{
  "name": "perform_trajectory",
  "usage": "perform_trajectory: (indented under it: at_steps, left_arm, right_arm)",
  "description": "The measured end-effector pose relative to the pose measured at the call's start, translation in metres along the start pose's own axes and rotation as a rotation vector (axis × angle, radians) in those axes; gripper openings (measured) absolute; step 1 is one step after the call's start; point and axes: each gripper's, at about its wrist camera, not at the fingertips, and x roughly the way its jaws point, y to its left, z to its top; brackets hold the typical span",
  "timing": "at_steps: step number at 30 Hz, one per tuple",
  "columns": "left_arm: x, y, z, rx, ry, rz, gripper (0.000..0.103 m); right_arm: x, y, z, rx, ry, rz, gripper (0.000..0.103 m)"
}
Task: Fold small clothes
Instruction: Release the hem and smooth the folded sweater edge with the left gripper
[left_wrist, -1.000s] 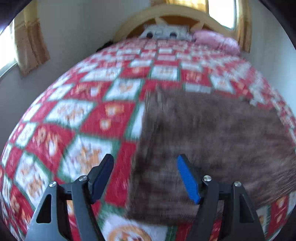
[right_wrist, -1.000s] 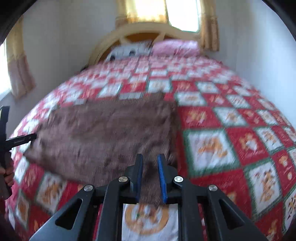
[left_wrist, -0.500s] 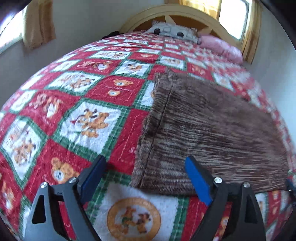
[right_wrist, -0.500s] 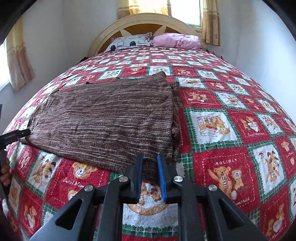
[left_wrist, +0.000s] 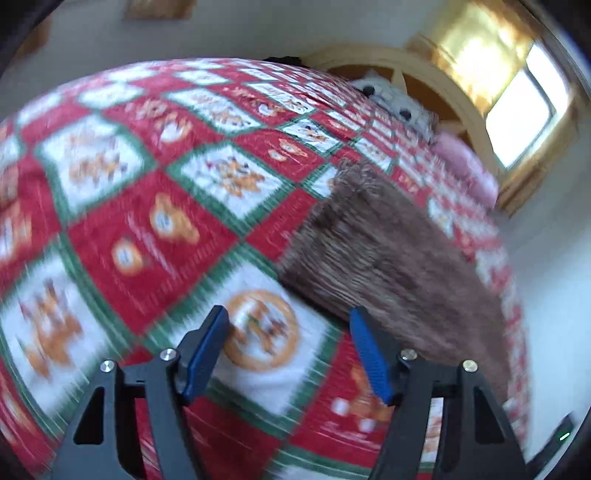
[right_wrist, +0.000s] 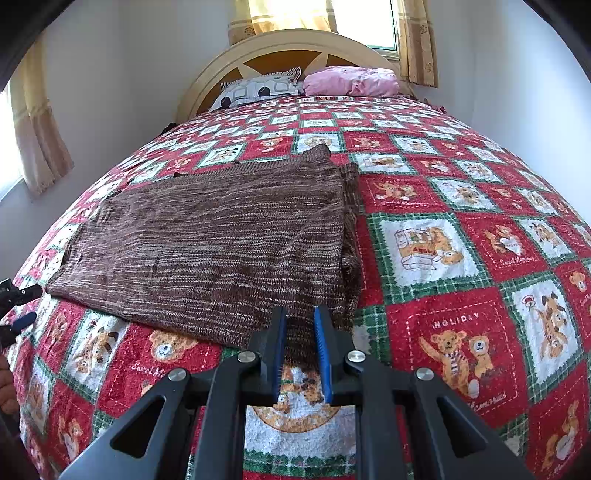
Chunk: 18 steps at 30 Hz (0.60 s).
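Observation:
A brown striped knit garment (right_wrist: 221, 243) lies folded flat on the red, green and white teddy-bear bedspread (right_wrist: 461, 332). In the left wrist view the garment (left_wrist: 388, 251) lies ahead and to the right, blurred. My left gripper (left_wrist: 288, 332) is open and empty, over the bedspread (left_wrist: 147, 240) just left of the garment's near corner. My right gripper (right_wrist: 300, 332) is at the garment's near right edge, its jaws a narrow gap apart; cloth shows behind the gap, but I cannot tell whether any is pinched. The left gripper (right_wrist: 18, 306) shows at the far left.
A patterned pillow (right_wrist: 258, 88) and a pink pillow (right_wrist: 351, 79) lie against the wooden headboard (right_wrist: 288, 48). White walls flank the bed, with curtained windows (right_wrist: 37, 147) on the left and behind the headboard.
My left gripper has swung left and drawn back off the garment's corner; its view is now tilted and blurred. My right gripper has stayed at the near right edge.

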Motion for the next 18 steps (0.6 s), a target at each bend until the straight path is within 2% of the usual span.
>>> perform_trajectory:
  at_steps: [3,6,8,9,10,11,12,13,15,17,18]
  left_arm:
    - [0.007,-0.013,-0.005,0.010,-0.027,-0.004,0.070]
    - [0.032,-0.030,0.005,0.016,-0.054,-0.023,0.083]
    - [0.040,-0.035,0.015,0.014,-0.085,-0.002,0.082]
    - [0.042,-0.036,0.019,0.007,-0.088,-0.004,0.076]
    - [0.046,-0.036,0.025,-0.013,-0.087,-0.020,0.060]
    - [0.047,-0.034,0.027,-0.027,-0.078,-0.041,0.049]
    - [0.052,-0.030,0.030,-0.046,-0.050,-0.065,0.027]
    - [0.053,-0.028,0.027,-0.052,-0.036,-0.070,0.014]
    - [0.052,-0.021,0.022,-0.050,-0.045,-0.090,0.012]
    - [0.047,-0.019,0.017,-0.032,-0.046,-0.121,0.012]
    - [0.046,-0.020,0.016,-0.020,-0.048,-0.127,0.012]
  right_arm:
    - [0.000,-0.001,0.000,0.003,0.002,0.004,0.016]
    - [0.001,-0.003,0.000,0.009,0.001,0.010,0.016]
    - [0.000,-0.003,0.000,0.009,0.000,0.012,0.016]
    - [0.000,-0.002,0.000,0.007,-0.002,0.010,0.016]
    - [0.000,-0.002,0.000,0.005,-0.003,0.007,0.016]
    - [0.000,-0.001,0.000,0.002,-0.003,0.005,0.016]
    - [0.000,-0.001,0.000,0.001,-0.002,0.003,0.016]
    - [0.000,-0.001,0.000,0.003,-0.002,0.005,0.016]
    - [-0.005,-0.001,0.002,0.015,-0.018,-0.005,0.016]
    - [-0.024,0.005,0.009,0.038,-0.105,-0.097,0.016]
    - [-0.032,0.011,0.016,0.037,-0.148,-0.077,0.016]
